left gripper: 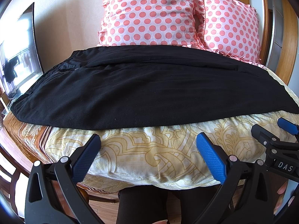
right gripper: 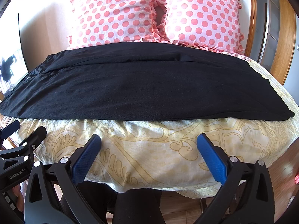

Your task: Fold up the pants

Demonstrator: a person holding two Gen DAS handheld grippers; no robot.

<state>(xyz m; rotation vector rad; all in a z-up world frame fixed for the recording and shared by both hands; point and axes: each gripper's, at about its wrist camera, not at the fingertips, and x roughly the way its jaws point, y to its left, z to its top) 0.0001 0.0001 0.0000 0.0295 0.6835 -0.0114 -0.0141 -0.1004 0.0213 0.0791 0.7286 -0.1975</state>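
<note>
Two pink polka-dot pillows stand just behind the pants; a yellow patterned bedspread lies beneath. Black pants lie flat across the bed, waistband at left, one long strip. Left hand-held gripper and right hand-held gripper both released, holding nothing, near the front hem.
</note>
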